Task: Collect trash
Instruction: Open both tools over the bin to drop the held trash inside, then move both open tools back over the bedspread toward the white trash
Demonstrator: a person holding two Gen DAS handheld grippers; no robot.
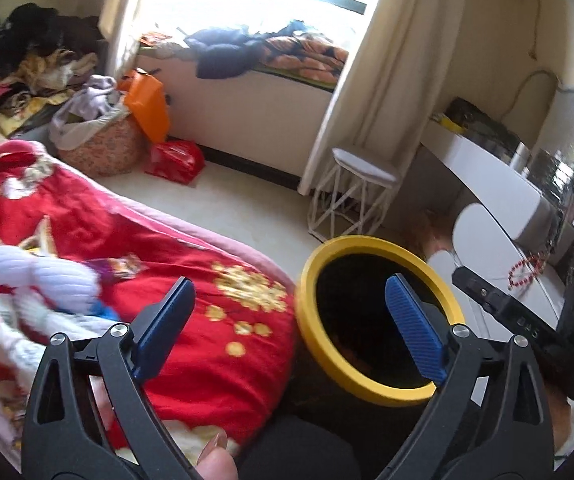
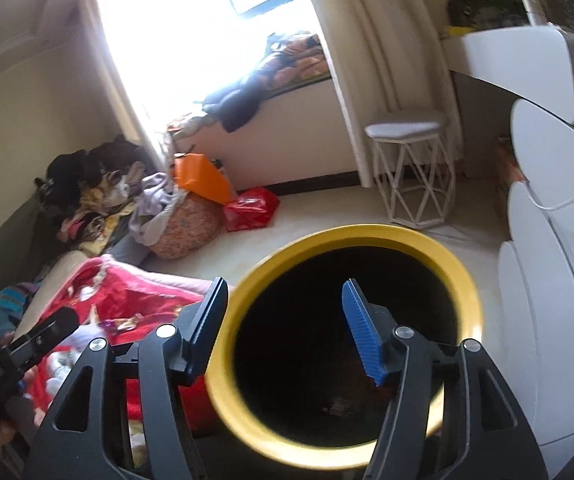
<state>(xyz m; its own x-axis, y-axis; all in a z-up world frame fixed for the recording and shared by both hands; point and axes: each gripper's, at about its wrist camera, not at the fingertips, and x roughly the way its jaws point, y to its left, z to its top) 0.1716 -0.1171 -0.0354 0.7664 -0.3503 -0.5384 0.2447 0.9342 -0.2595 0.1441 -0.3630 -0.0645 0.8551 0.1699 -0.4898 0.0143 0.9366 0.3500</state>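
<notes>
A dark bin with a yellow rim stands on the floor between the bed and a white desk. My left gripper is open with nothing between its blue pads; its left finger is over the red quilt and its right finger over the bin's mouth. My right gripper is open and empty, right above the bin's opening. Something small lies dimly at the bin's bottom. Blurred white and blue items lie on the quilt at the left.
A white wire-frame stool stands beyond the bin. The white desk is on the right. A fabric basket of clothes, an orange bag and a red bag sit by the window seat.
</notes>
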